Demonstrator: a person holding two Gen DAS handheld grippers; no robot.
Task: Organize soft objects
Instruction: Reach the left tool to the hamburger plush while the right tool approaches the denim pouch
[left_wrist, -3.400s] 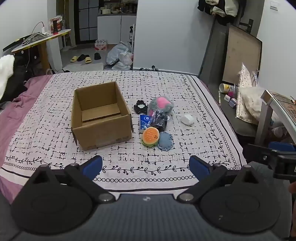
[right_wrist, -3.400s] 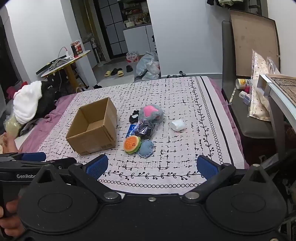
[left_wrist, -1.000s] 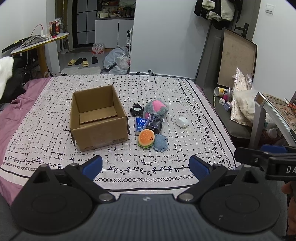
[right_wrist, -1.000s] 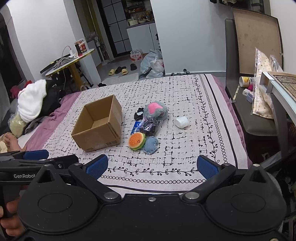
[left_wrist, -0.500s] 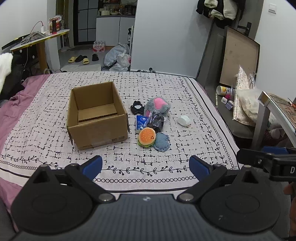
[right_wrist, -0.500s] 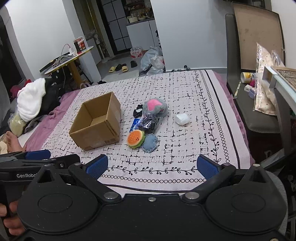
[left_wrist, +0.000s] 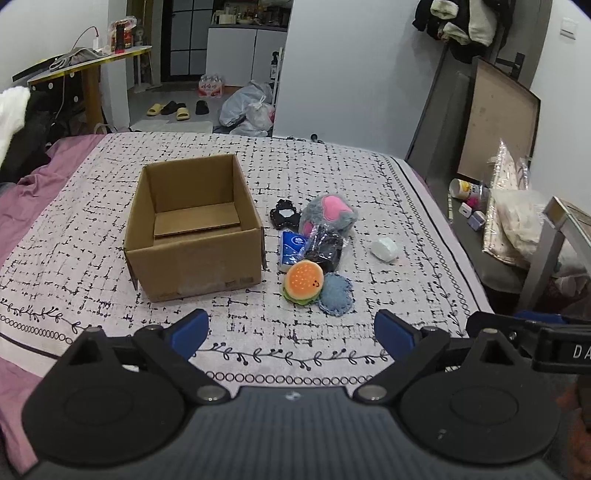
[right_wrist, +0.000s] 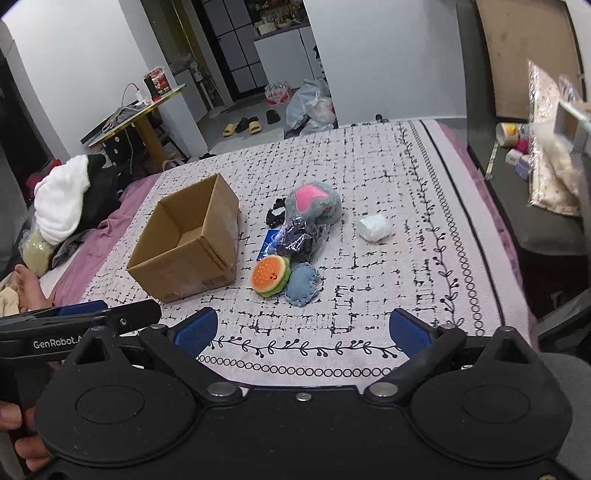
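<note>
Both tongs, left tongs (left_wrist: 291, 332) and right tongs (right_wrist: 301, 328), are matte black with round pivot discs, silver screws, blue pads, white lettering.

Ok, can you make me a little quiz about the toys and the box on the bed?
1. True or false: the cardboard box already has a toy inside.
2. Which toy touches the burger plush?
A. the white roll
B. the blue denim cushion
C. the black scrunchie
3. Fill in: the grey plush has a ____ patch on it.

Key
1. False. Only a loose cardboard flap shows inside.
2. B. The cushion lies right against the burger; the roll sits apart on the bedspread.
3. Pink.
</note>
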